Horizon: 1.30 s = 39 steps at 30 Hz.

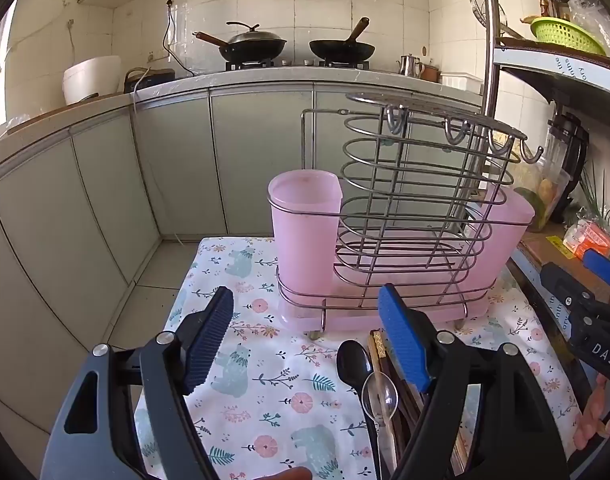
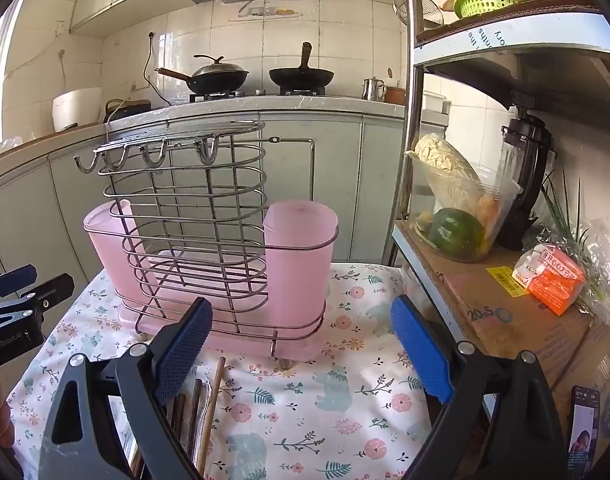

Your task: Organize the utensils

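Black spoon (image 1: 353,362), clear spoon (image 1: 379,398), brown chopsticks (image 1: 385,360) side by side on floral cloth (image 1: 265,400), lengthwise near-to-far, bowls toward wire rack (image 1: 405,216), left gripper (image 1: 309,340) and right gripper (image 2: 301,352) both spread wide, empty

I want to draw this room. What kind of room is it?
A home kitchen, most likely: two woks sit on a gas stove, cabinets run under the counter, and a kettle stands nearby.
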Each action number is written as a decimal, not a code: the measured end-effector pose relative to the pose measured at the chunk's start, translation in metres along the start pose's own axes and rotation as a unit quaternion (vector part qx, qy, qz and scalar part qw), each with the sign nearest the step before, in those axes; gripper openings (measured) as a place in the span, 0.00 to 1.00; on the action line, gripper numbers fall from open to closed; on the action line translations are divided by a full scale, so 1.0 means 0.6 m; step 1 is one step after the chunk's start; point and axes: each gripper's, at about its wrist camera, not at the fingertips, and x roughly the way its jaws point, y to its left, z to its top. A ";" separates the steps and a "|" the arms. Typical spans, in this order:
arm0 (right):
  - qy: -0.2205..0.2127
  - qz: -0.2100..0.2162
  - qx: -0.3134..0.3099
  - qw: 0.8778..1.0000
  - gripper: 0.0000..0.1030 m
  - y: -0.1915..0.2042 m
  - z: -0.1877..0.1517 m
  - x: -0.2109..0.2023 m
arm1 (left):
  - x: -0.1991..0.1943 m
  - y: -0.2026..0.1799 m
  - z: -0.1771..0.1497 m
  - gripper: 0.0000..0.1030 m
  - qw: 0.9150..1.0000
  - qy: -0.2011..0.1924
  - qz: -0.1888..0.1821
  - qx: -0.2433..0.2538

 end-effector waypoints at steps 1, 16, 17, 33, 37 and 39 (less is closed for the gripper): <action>0.000 0.000 0.000 1.000 0.87 0.000 0.000 0.000 | 0.000 -0.001 0.000 0.73 1.000 0.000 0.001 0.001; 0.002 0.002 0.004 1.000 0.87 -0.002 0.003 -0.001 | -0.005 0.008 0.001 0.73 1.000 0.002 -0.002 0.002; 0.002 0.001 0.003 1.000 0.87 -0.002 0.003 -0.001 | -0.007 0.008 0.002 0.73 1.000 0.001 -0.001 0.002; 0.003 0.000 0.002 1.000 0.87 0.000 0.003 -0.001 | 0.002 -0.003 -0.006 0.73 1.000 0.004 -0.001 -0.001; 0.003 0.000 0.001 1.000 0.87 0.000 0.002 -0.001 | 0.002 -0.002 -0.006 0.73 1.000 0.005 -0.001 -0.001; 0.002 0.000 0.001 1.000 0.87 0.001 0.003 -0.001 | 0.003 -0.002 -0.006 0.73 1.000 0.005 -0.001 -0.002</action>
